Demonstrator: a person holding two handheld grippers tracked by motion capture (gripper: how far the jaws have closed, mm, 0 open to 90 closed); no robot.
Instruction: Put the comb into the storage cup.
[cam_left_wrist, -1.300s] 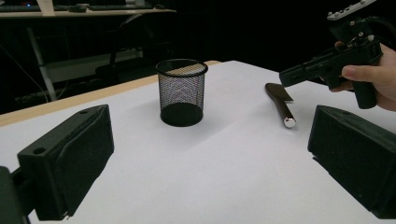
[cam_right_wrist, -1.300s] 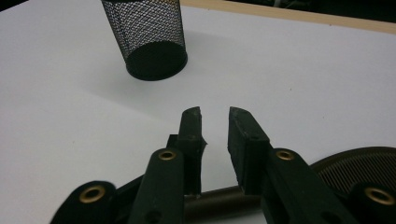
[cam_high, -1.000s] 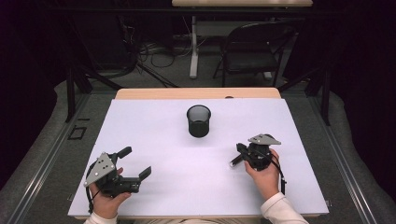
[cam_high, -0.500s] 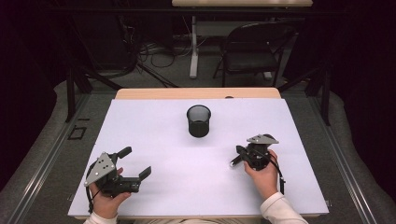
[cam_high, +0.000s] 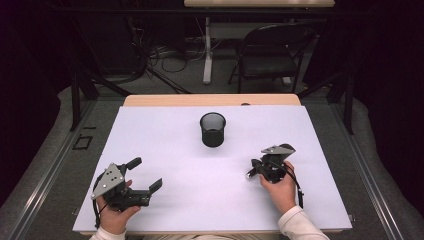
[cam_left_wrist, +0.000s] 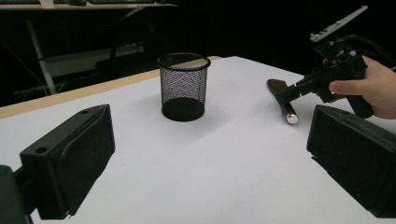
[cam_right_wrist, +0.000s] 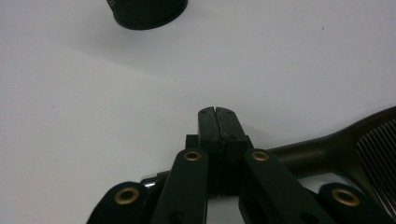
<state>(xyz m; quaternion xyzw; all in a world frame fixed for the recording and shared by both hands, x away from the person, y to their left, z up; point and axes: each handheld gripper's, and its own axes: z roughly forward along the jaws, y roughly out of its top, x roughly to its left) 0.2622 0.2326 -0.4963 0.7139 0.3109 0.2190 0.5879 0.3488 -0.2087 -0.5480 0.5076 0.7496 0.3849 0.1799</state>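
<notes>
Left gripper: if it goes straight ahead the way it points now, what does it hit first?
Probably the mesh cup, upright almost between the open jaws of the left gripper in its own view, bare table before it. Depth is hard to judge.

- The black two-jaw left gripper (cam_high: 143, 175), held in the person's left hand (cam_high: 116, 216), has its jaws spread wide (pads apart).
- The black right gripper (cam_high: 253, 169), in the right hand (cam_high: 280, 186), has its jaws pressed together.

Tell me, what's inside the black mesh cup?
The black mesh cup looks empty: light shows through its mesh walls and nothing sticks out. Its very bottom is dark, so something tiny could be hidden.
</notes>
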